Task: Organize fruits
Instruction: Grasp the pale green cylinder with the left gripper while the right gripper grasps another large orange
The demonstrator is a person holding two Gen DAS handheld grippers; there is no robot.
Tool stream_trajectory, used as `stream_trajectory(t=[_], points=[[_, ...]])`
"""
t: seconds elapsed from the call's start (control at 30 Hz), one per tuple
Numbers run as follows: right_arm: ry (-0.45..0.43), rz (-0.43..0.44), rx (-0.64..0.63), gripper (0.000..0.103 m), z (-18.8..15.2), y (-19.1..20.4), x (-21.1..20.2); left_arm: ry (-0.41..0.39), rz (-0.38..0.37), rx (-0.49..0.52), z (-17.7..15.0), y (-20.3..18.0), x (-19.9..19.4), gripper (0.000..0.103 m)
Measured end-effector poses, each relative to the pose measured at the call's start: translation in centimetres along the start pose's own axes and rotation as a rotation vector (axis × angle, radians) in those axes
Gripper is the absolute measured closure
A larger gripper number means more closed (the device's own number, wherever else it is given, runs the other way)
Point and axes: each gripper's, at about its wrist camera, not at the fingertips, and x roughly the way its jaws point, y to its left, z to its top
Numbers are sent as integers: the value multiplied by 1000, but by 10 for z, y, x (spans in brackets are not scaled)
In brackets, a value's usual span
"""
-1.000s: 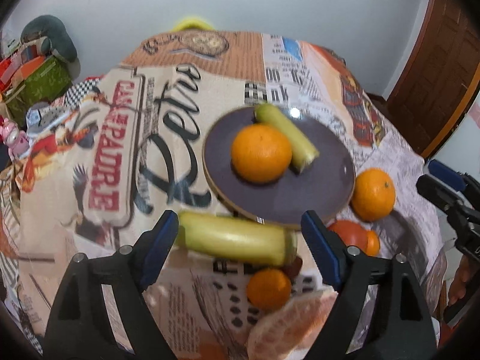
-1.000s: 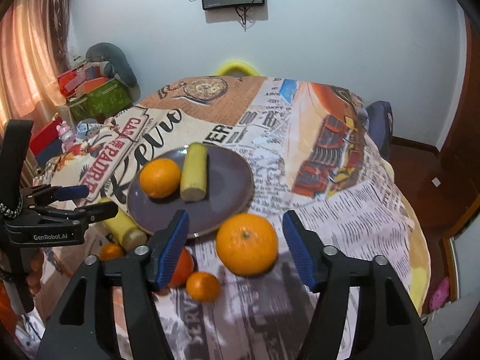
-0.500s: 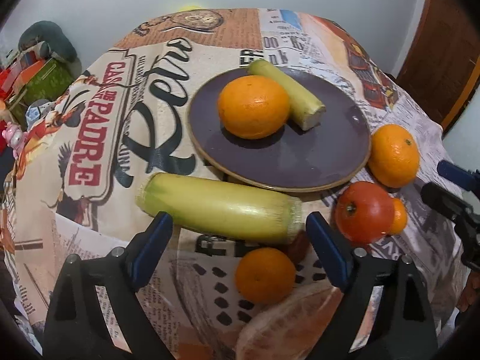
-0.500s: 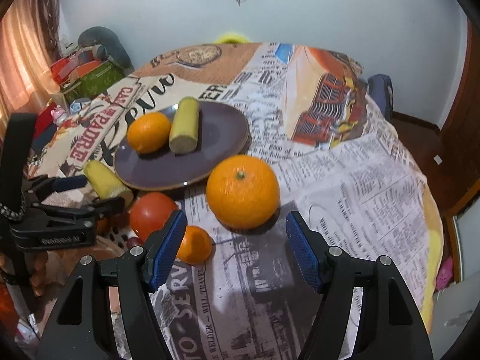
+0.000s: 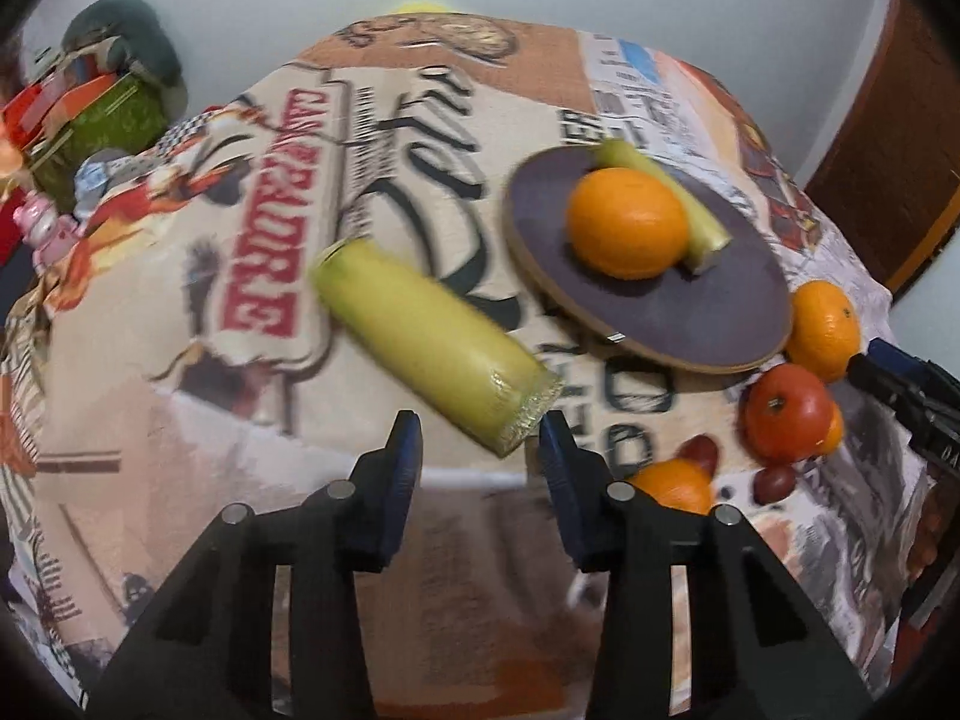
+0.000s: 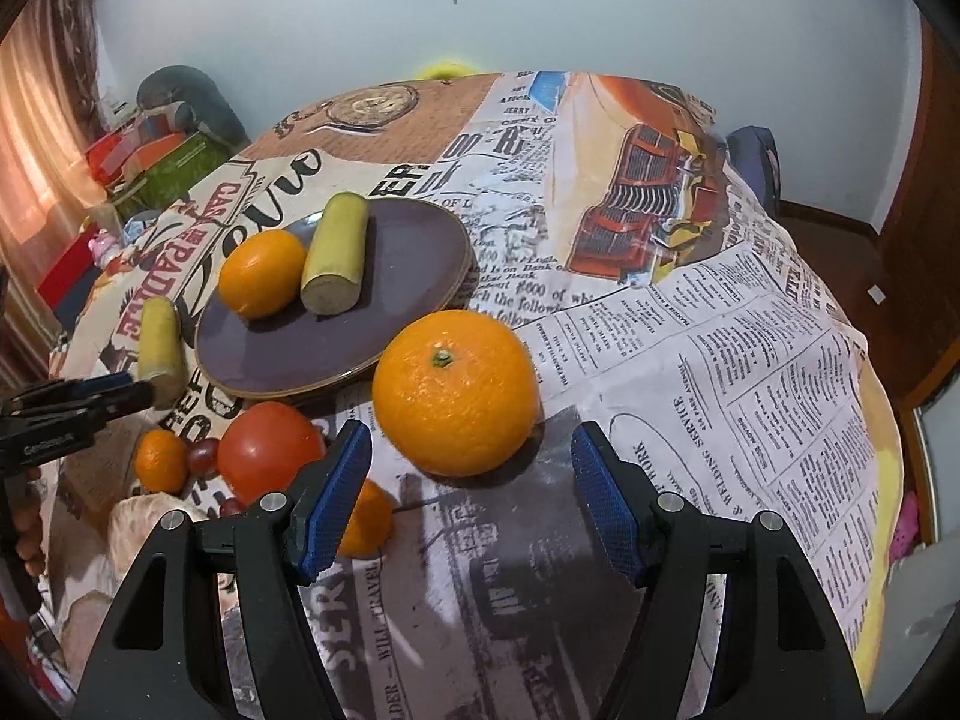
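Observation:
A dark purple plate (image 5: 738, 312) (image 6: 420, 240) holds an orange (image 5: 627, 222) (image 6: 261, 282) and a short yellow-green stalk piece (image 5: 702, 222) (image 6: 336, 261). A longer yellow-green stalk (image 5: 432, 342) (image 6: 159, 342) lies on the cloth left of the plate; its cut end is just ahead of my left gripper (image 5: 480, 438), whose jaws are partly open and not touching it. My right gripper (image 6: 471, 462) is open, just short of a large orange (image 6: 456, 393) (image 5: 822, 330) in front of it. A tomato (image 5: 786, 414) (image 6: 270, 450) lies near the plate.
Small oranges (image 6: 159, 459) (image 6: 366, 519), grapes (image 5: 699, 450) and a peeled pale fruit (image 6: 144, 522) lie near the tomato. The table has a printed cloth (image 6: 690, 360). Boxes and toys (image 5: 78, 120) sit at the left. A wooden door (image 5: 888, 138) stands at the right.
My left gripper's jaws have narrowed and the view has swung so the long stalk now points at them. My right gripper has moved closer to the large orange.

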Motion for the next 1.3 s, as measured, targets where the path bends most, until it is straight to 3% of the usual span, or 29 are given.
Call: stream_trajectory(t=[0.13,0.2,0.27,0.33,0.43,0.53,0.6,0.77,0.93,1.07,1.3], points=[[2,-4,-1,37,2,-1,4,7,69,4,0,8,-6,61],[4,-1,-1,37,3,-1,7,-31,70,13,5,6,-16,60],[6,0,-4,37,4,1,9,-62,60,13,12,2,-23,50],[12,1,-5,37,5,2,13,-94,58,-8,19,2,-25,29],[22,8,-2,37,5,2,17,-113,85,-50,33,4,-13,27],[24,21,0,37,5,3,19,-66,125,-120,43,17,12,27],[26,24,-7,37,5,4,20,-27,110,-176,45,27,29,27],[39,27,-14,33,8,2,30,-11,78,-195,45,30,45,36],[52,36,-4,32,11,2,39,-28,82,-164,48,24,48,43],[54,35,-17,35,11,5,41,-27,31,-115,45,20,43,52],[52,39,3,37,9,2,35,-17,-17,32,12,5,23,60]])
